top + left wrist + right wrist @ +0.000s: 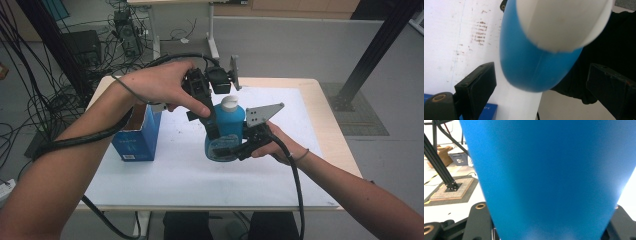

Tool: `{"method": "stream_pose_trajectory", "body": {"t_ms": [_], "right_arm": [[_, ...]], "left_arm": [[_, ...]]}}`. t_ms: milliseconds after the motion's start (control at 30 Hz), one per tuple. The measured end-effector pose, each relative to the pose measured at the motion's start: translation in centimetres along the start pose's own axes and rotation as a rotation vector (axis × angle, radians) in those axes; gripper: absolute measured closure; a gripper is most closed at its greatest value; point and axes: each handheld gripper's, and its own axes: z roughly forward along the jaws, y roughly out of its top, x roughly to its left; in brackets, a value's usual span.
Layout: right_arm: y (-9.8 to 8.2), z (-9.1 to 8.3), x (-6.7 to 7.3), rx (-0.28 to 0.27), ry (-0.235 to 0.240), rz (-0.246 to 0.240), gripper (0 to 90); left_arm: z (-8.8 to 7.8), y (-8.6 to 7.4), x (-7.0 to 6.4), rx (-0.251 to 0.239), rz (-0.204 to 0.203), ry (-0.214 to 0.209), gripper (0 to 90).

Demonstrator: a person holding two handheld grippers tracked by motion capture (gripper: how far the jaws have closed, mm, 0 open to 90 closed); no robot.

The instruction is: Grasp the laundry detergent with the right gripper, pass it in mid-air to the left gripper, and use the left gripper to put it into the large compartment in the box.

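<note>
At the left of the white-covered table (165,175) stands an open blue cardboard box (136,136), well apart from the work, so leave it be. Your left gripper (212,129) hangs over the blue plastic bottle with the white cap (227,129), jaws spread and touching nothing; bring them down evenly on either side of the cap before you close, and keep the wrist square so the pads meet it flat. Your right gripper (235,149) pinches the bottle's lower body, so hold that clamp firm and level while the other hand works. From above you get the whole layout, yet the gap at the cap is hard to judge there. Your left gripper view shows the cap (562,22) lying between its open jaws, off-centre; your right gripper view shows the blue wall (549,177) wedged between its jaws.
</note>
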Motion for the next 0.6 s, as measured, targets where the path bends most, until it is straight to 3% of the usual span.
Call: {"method": "stream_pose_trajectory", "body": {"t_ms": [600], "right_arm": [[0.4, 1.4, 0.4, 0.008, 0.023, -0.019, 40.5]], "left_arm": [[-0.1, 0.9, -0.6, -0.013, 0.025, 0.004, 9.5]]}}
